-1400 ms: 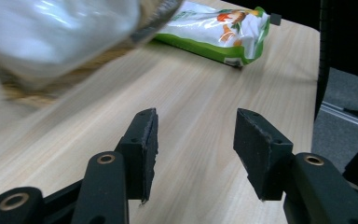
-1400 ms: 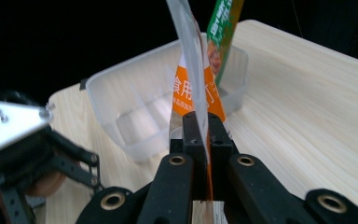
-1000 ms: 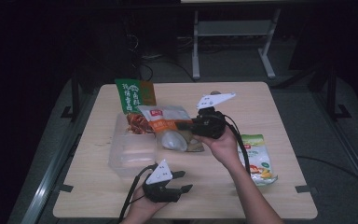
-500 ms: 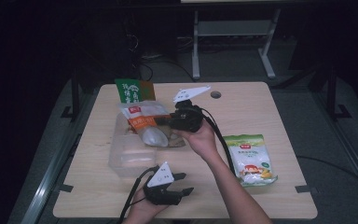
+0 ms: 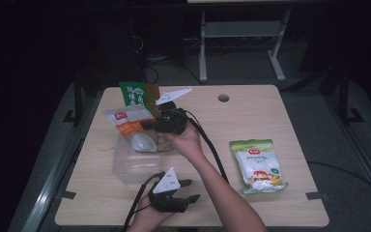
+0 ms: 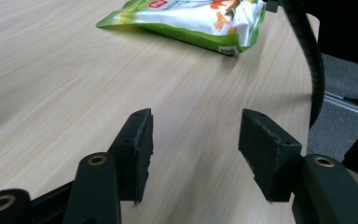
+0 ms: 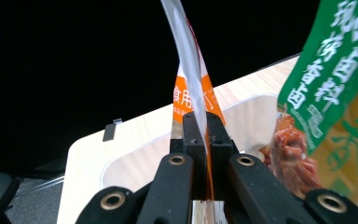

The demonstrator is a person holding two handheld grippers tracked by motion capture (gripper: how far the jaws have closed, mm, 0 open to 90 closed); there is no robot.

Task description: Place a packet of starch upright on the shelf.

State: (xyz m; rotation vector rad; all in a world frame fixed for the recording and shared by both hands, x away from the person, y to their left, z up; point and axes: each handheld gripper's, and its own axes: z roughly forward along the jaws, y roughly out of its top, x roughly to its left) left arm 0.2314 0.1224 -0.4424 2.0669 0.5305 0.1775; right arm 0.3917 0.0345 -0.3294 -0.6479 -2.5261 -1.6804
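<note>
— Pinching what, from above?
— Your right gripper is clamping the orange pouch over the clear tub, at ten o'clock.
— Left gripper view?
— Your left gripper is gaping empty, green-edged packet at twelve.

Three snack packets in all: one orange-and-white packet, one green packet with white characters, one green-and-white pouch. One clear plastic tub. Two grippers: left gripper, right gripper. One wooden surface.
</note>
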